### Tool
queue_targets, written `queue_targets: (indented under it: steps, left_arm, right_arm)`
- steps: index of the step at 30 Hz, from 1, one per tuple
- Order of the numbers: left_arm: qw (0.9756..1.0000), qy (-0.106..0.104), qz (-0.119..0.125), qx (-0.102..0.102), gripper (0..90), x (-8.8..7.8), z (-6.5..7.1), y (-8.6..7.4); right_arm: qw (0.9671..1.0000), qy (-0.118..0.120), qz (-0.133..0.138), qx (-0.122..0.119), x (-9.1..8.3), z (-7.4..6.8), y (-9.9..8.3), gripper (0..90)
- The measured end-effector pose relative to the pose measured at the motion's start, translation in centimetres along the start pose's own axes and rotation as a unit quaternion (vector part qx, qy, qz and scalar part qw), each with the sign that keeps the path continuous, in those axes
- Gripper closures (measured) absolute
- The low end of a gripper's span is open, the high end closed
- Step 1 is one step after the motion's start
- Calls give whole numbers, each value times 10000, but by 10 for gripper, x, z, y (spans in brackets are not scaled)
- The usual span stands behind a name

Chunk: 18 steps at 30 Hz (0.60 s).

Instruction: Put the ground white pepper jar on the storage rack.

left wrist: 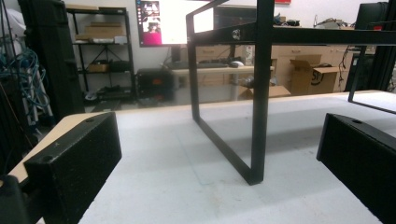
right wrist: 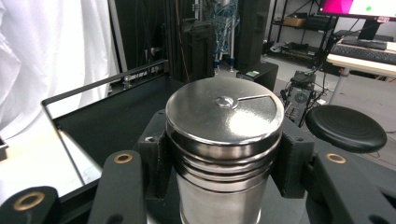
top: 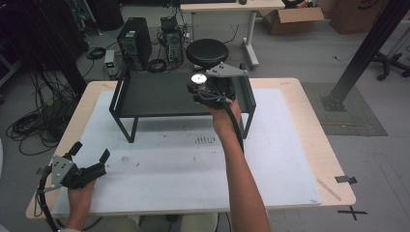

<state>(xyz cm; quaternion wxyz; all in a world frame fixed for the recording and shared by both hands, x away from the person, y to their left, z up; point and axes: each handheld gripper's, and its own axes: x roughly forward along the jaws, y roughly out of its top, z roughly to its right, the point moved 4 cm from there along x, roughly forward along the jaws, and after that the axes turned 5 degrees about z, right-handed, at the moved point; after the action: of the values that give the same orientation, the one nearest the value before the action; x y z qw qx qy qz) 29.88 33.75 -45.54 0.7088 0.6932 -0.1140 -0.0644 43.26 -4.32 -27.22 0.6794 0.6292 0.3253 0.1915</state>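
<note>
The right gripper (top: pixel 205 87) is clamped on a shiny round steel canister with a ribbed neck and flat lid (right wrist: pixel 224 140), holding it above the right part of the low black metal shelf rack (top: pixel 145 94). I think it should be kept upright and lowered slowly onto the rack top. The left gripper (top: pixel 89 153) rests with jaws apart, empty, well in front of the rack.

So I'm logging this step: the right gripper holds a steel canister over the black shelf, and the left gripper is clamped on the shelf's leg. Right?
Not quite. The left gripper is open and grips nothing; in the left gripper view the shelf's leg stands well beyond its spread jaws. The rest holds: the right gripper is shut on the steel canister over the black shelf.
</note>
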Motion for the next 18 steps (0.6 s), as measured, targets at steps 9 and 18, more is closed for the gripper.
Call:
queue_targets:
  steps: [9, 18]
  left_arm:
    - [10000, 3, 2, -15, 3, 0, 0, 0]
    - [10000, 2, -1, -15, 2, 0, 0, 0]
  right_arm:
    - [9995, -114, 127, 284, 23, 14, 3, 488]
    - [9988, -304, -41, 386, 47, 24, -6, 488]
